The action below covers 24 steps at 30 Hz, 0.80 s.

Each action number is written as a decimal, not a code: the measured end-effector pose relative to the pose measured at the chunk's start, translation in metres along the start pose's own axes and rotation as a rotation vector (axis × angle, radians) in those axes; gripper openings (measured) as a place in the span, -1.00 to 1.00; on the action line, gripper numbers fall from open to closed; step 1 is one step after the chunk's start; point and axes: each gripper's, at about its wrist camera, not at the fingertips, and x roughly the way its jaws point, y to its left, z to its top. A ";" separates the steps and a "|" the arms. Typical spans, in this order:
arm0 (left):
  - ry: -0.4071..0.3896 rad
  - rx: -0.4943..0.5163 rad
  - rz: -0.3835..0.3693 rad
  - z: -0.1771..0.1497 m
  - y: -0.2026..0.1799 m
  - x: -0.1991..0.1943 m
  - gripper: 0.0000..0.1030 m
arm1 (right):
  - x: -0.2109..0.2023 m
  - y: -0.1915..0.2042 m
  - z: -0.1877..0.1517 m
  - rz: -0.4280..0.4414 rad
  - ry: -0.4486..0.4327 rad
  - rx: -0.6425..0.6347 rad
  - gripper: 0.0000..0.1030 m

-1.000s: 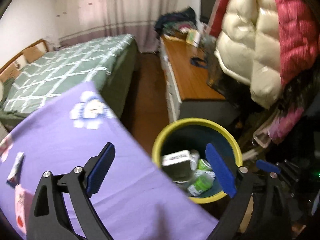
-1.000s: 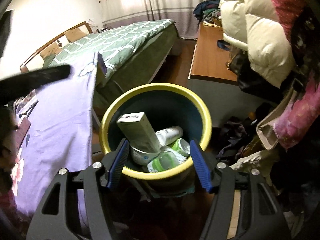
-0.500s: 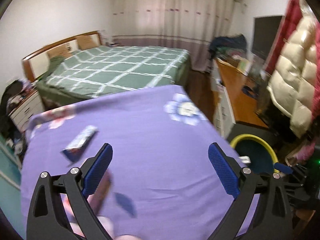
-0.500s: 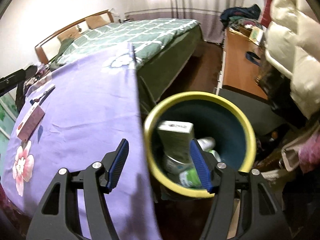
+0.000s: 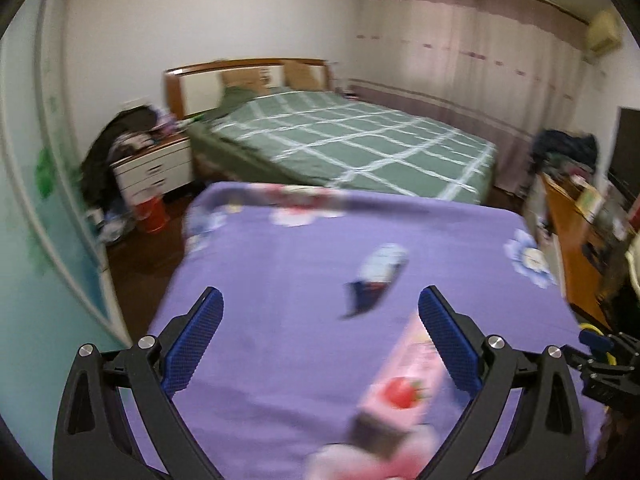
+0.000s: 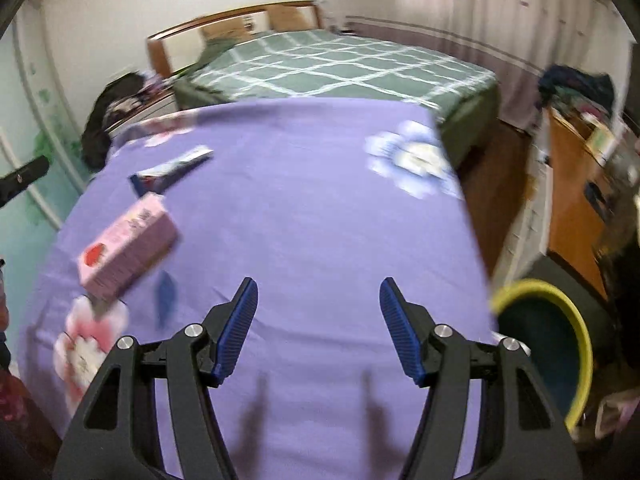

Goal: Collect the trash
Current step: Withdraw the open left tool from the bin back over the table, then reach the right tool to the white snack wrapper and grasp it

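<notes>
Item: pink strawberry carton (image 6: 127, 245) and blue wrapper (image 6: 170, 171) lie on the purple worktop (image 6: 320, 208), apart from the yellow-rimmed bin (image 6: 560, 340). Our left hand-held gripper (image 5: 320, 344), empty, has just been opening wide; our right hand-held gripper (image 6: 318, 330) is released and empty. We centre the left jaws across the carton's narrow sides before closing.

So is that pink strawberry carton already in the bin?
No, the pink carton lies on the purple cloth, well apart from the yellow-rimmed bin at the table's right.

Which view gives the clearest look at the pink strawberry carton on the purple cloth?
The right wrist view: the pink strawberry carton lies whole and unobstructed on the purple cloth, its strawberry print visible. In the left wrist view the carton is close, badly blurred, and partly cut off behind a finger of the left gripper.
</notes>
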 end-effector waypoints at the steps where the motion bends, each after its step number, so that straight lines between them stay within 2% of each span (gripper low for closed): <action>1: -0.001 -0.010 0.014 -0.002 0.009 -0.001 0.88 | 0.004 0.009 0.007 0.018 0.001 -0.010 0.17; 7: -0.020 -0.068 0.081 -0.005 0.059 -0.004 0.88 | 0.032 0.068 0.057 0.095 0.004 -0.054 0.17; 15: 0.003 -0.071 0.081 -0.001 0.076 0.023 0.89 | 0.082 0.124 0.105 0.108 0.044 -0.047 0.18; 24: 0.027 -0.080 0.096 0.012 0.083 0.063 0.89 | 0.137 0.142 0.127 0.078 0.134 0.025 0.18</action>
